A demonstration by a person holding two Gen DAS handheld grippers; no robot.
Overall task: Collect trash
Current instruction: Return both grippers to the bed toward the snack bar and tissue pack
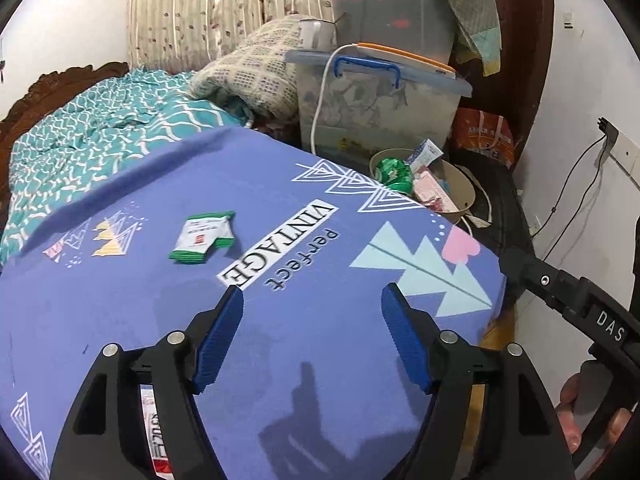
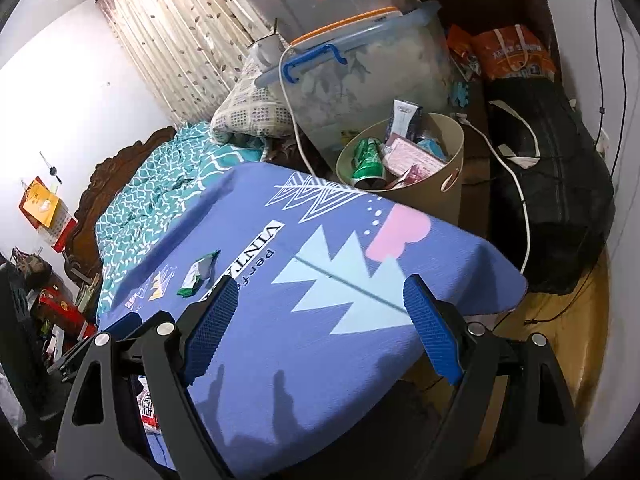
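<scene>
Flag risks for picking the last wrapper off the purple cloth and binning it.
1. Green-and-white wrapper lies flat on the soft purple cloth; the open left gripper may pinch fabric too.
2. Beige bin looks full, with the green can near its rim; the wrapper could slide out.

Home bedroom — bed (image 1: pixel 100 128), curtain (image 1: pixel 192 12), storage boxes (image 1: pixel 376 100).

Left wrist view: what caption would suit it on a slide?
Open left gripper above a purple printed cloth, a green-and-white snack wrapper ahead, beige trash bin beyond.
</scene>
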